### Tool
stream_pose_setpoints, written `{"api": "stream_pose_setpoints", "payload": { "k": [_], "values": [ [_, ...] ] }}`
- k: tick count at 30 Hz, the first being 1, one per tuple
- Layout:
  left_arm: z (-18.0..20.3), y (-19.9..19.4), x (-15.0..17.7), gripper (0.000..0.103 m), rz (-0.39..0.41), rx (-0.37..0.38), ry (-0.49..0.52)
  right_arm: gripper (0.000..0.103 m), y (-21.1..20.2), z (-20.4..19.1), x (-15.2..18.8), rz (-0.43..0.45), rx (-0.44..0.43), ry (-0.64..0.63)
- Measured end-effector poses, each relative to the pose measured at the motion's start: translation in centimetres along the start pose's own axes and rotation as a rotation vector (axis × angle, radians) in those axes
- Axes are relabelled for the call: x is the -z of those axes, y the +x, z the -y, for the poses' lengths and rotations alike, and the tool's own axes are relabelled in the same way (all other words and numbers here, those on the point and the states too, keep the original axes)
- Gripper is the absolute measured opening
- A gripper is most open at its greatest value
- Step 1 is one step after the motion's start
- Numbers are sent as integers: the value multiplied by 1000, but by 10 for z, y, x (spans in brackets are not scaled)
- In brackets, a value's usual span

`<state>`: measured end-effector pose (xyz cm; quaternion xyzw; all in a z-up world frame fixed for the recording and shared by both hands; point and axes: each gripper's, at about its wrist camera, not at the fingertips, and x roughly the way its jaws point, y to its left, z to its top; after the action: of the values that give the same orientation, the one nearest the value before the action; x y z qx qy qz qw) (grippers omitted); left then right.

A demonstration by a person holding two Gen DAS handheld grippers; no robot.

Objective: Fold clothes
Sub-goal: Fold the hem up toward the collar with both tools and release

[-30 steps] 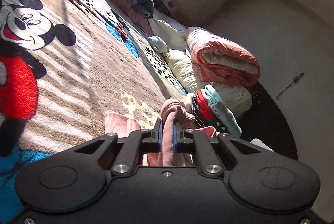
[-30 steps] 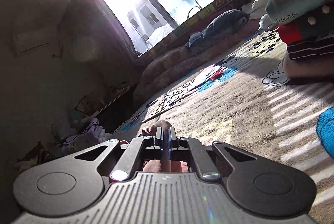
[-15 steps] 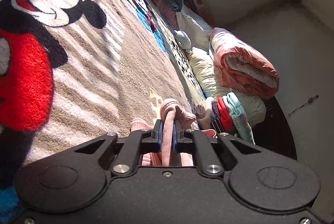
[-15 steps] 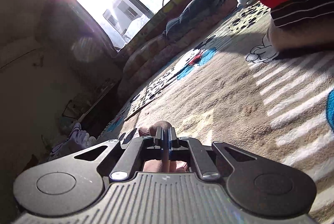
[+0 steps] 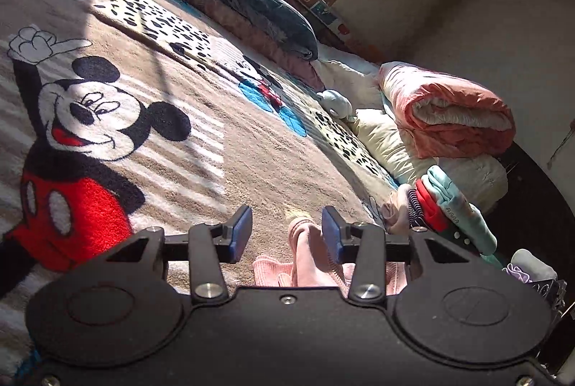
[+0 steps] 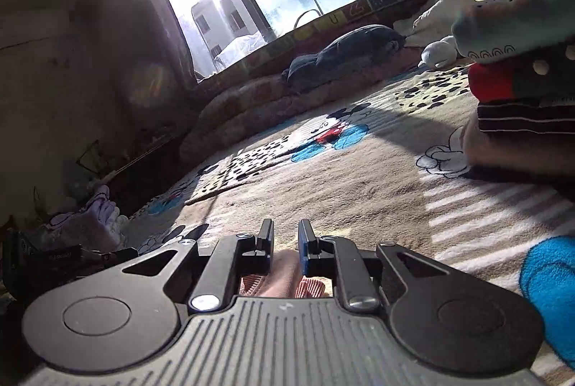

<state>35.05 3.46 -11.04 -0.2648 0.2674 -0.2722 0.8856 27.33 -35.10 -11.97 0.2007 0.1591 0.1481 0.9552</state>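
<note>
Your left gripper (image 5: 286,233) is standing wide apart, released, with the pink garment (image 5: 309,254) lying on the cartoon-mouse blanket (image 5: 222,141) between its fingers, nearer the right one. Your right gripper (image 6: 285,238) is also sitting parted, a fold of that pink garment (image 6: 284,272) resting loosely in the gap. A stack of folded clothes (image 5: 445,206) is sitting nearby at the blanket's edge.

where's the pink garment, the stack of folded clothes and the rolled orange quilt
pink garment (image 5: 309,253), left wrist view, raised fold between the jaws
stack of folded clothes (image 5: 445,206), left wrist view, teal top piece
rolled orange quilt (image 5: 449,113), left wrist view, rolled end
</note>
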Motion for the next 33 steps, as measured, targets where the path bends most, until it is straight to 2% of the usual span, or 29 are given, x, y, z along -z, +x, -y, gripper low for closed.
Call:
{"api": "stream_pose_setpoints", "payload": {
  "k": [2,5,8,13,20,23,26,28,31,33],
  "values": [
    [18,1,4,40,28,29,93,17,4,-16,0,-8,-18,-109],
    [34,20,16,37,-15,42,190,26,16,-36,12,-69,-9,-290],
    [22,45,30,34,-122,-53,190,32,28,-40,22,-152,14,-327],
    [5,49,32,34,-165,-26,100,32,33,-25,23,-205,36,-227],
    [-2,57,32,34,-217,-17,55,33,42,-1,25,-246,12,-75],
    [0,55,32,35,-214,-19,62,34,33,6,22,-204,-11,-21],
    [2,53,33,35,-211,-17,64,40,25,2,13,-145,-30,-47],
    [-1,53,32,35,-210,-9,57,40,29,0,9,-150,-45,-71],
    [1,52,33,35,-209,-11,65,41,41,8,9,-183,-26,-40],
    [1,53,33,35,-209,-13,68,44,52,18,12,-258,-6,25]
  ]
}}
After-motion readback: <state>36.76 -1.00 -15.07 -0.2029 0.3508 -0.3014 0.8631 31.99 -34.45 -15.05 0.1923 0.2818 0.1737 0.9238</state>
